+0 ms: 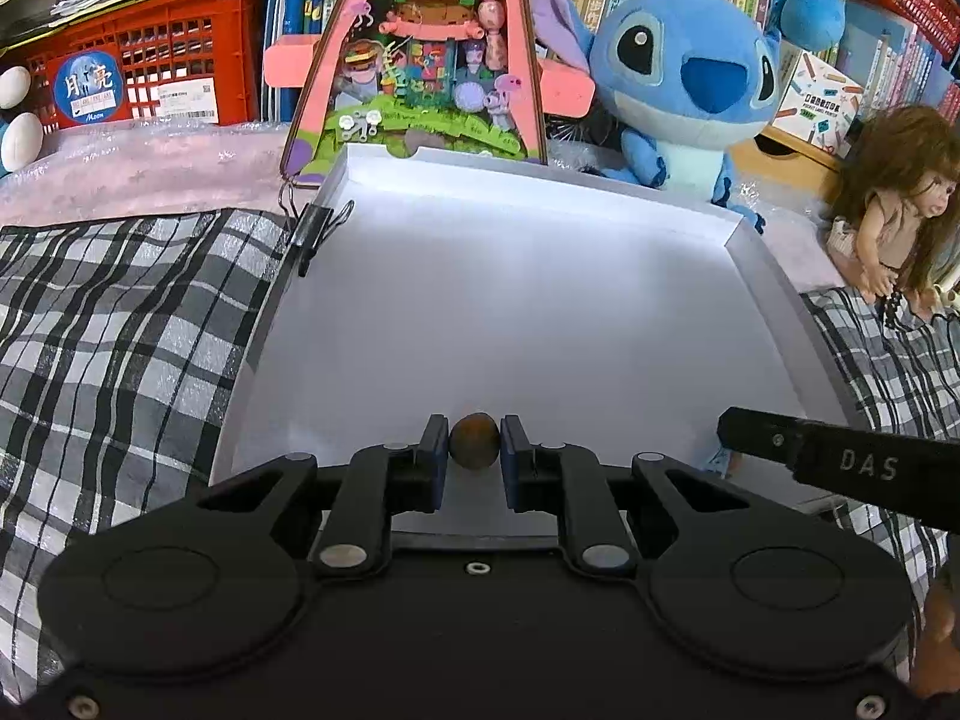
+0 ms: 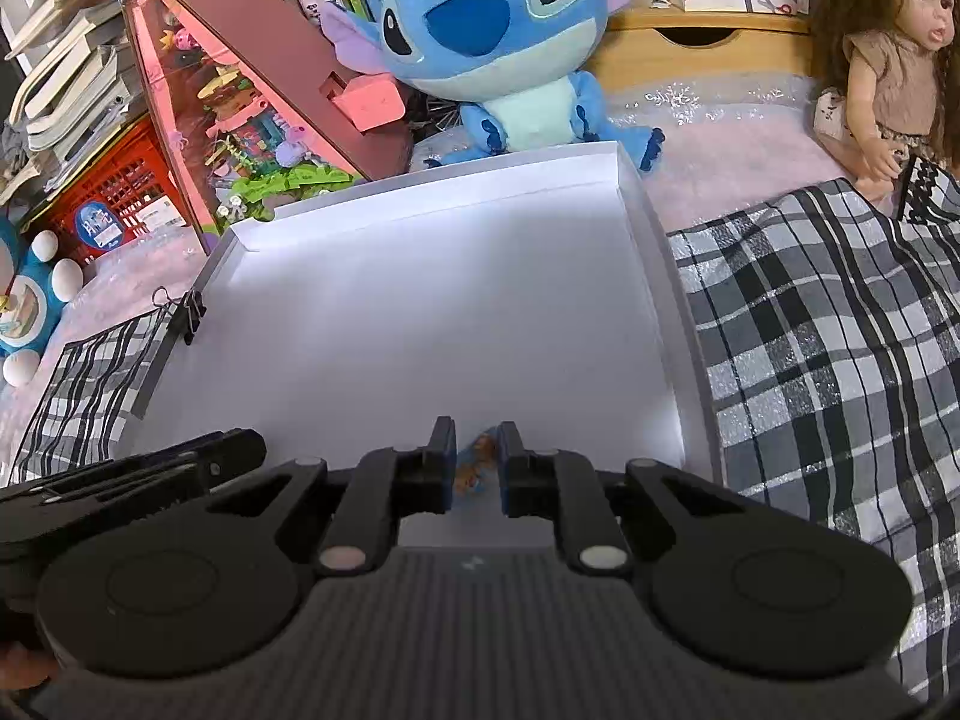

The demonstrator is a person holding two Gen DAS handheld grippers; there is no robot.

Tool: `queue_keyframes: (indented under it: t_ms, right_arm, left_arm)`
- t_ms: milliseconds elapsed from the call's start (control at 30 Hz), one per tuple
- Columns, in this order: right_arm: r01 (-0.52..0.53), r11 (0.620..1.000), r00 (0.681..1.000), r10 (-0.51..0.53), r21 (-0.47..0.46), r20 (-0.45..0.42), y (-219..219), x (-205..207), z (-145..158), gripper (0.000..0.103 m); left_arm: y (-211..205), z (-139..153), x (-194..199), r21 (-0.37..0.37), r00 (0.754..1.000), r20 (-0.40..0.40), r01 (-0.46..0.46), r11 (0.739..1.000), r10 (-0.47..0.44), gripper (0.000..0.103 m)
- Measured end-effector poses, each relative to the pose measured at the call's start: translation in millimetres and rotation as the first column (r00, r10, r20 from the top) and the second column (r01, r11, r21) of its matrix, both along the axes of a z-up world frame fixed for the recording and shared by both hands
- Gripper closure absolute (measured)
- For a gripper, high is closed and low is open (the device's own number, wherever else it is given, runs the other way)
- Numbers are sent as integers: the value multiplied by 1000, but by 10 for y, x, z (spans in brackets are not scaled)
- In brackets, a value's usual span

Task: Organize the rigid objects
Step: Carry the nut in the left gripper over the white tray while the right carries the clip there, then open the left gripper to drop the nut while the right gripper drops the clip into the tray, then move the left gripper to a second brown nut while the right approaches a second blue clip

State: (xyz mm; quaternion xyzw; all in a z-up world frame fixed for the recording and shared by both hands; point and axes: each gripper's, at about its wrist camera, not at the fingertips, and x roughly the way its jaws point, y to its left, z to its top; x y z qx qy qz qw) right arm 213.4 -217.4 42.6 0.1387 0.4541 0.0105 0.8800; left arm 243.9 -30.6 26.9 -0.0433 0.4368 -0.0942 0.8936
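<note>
My left gripper (image 1: pixel 474 441) is shut on a small brown round nut-like object (image 1: pixel 474 440), held just above the near end of a white shallow tray (image 1: pixel 753 276). My right gripper (image 2: pixel 477 450) is shut on a small orange and blue figure (image 2: pixel 477 461), low over the near part of the same tray (image 2: pixel 660 276). The right gripper's finger (image 1: pixel 780 441) shows at the right in the left wrist view. The left gripper's fingers (image 2: pixel 198 459) show at the left in the right wrist view.
A checked cloth (image 1: pixel 120 348) lies on both sides of the tray. A binder clip (image 1: pixel 312 228) grips the tray's left rim. Behind stand a pink toy house (image 1: pixel 420 60), a blue plush (image 1: pixel 678 78), a doll (image 1: pixel 894 204), a red crate (image 1: pixel 144 72) and books.
</note>
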Motion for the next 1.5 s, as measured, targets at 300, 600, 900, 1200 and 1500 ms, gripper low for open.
queue_keyframes:
  t_ms: [300, 600, 900, 1200, 1500]
  right_arm:
    - [-24, 1000, 998, 23, 18, 61, -14, -107, 85, 60]
    - [-39, 999, 991, 35, 30, 127, -101, -378, 191, 28]
    - [-60, 998, 982, 55, 21, 181, -245, -719, 209, 13]
    - [-62, 998, 974, 67, -30, 215, -328, -1033, 161, 5]
    - [-111, 990, 960, 130, -88, 249, -263, -1419, 69, 0]
  left_arm:
    - [15, 121, -143, 17, 998, 68, 12, 1000, -13, 56]
    - [133, 237, -498, -10, 992, 121, 26, 1000, -24, 23]
    - [251, 300, -913, -28, 987, 153, 50, 998, -45, 15]
    - [279, 229, -1274, -6, 982, 176, 72, 997, -70, 15]
    - [407, 131, -1561, -40, 983, 174, 58, 998, -50, 14]
